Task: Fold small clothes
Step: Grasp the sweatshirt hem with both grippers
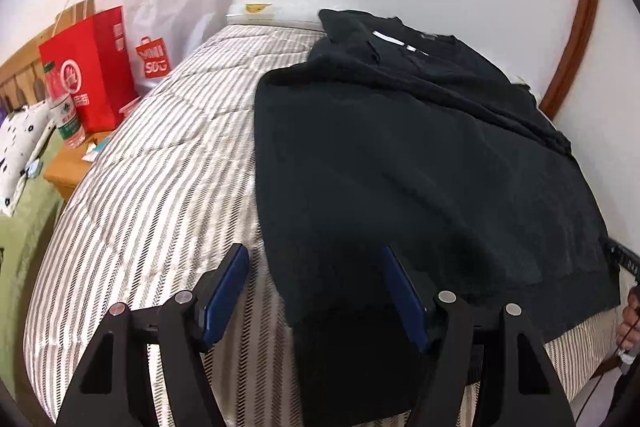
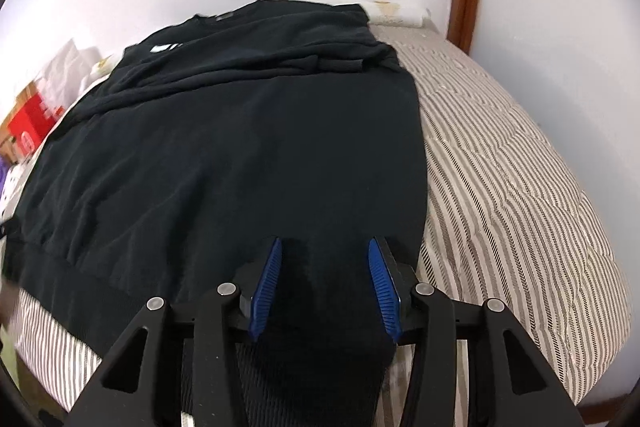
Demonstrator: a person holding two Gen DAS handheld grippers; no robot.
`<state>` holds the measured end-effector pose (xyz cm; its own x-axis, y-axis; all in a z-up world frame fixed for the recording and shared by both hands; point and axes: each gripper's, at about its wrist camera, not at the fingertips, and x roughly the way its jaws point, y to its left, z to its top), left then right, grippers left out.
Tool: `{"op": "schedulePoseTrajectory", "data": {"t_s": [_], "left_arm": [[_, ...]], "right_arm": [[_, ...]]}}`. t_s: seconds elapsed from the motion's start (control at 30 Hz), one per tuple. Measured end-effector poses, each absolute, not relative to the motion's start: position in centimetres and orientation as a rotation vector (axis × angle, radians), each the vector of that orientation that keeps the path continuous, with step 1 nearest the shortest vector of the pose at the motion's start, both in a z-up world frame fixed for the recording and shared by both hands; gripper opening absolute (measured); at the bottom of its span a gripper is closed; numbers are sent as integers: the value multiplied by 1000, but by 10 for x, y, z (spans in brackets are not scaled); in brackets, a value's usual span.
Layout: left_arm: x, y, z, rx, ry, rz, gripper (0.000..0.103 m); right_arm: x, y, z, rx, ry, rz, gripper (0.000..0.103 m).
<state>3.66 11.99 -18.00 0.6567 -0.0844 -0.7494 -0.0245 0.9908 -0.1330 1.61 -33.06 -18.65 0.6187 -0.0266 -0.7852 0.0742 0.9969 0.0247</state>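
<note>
Black shirt (image 1: 420, 155) lies on the striped bed (image 1: 160, 187), sleeves already folded in. Your left gripper (image 1: 314, 291) and right gripper (image 2: 325, 287) hover unclenched over its near hem (final fold pending).

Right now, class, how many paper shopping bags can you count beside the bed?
2. The red bag stands on the wooden bedside table; the white bag stands next to it against the wall. Others may be hidden behind them.
</note>
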Motion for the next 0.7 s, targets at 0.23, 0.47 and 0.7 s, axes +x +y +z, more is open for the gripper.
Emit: {"op": "schedulePoseTrajectory", "data": {"t_s": [0.23,0.47,0.7], "left_arm": [[40,118,-180,-143,858,-43,59],[47,112,-180,-166,854,-13,41],[44,116,-180,-175,840,12,10]], "right_arm": [[9,-344,-187,70,890,-123,45],[7,-340,-190,53,875,-111,47],[10,-341,-187,70,869,-67,8]]}}
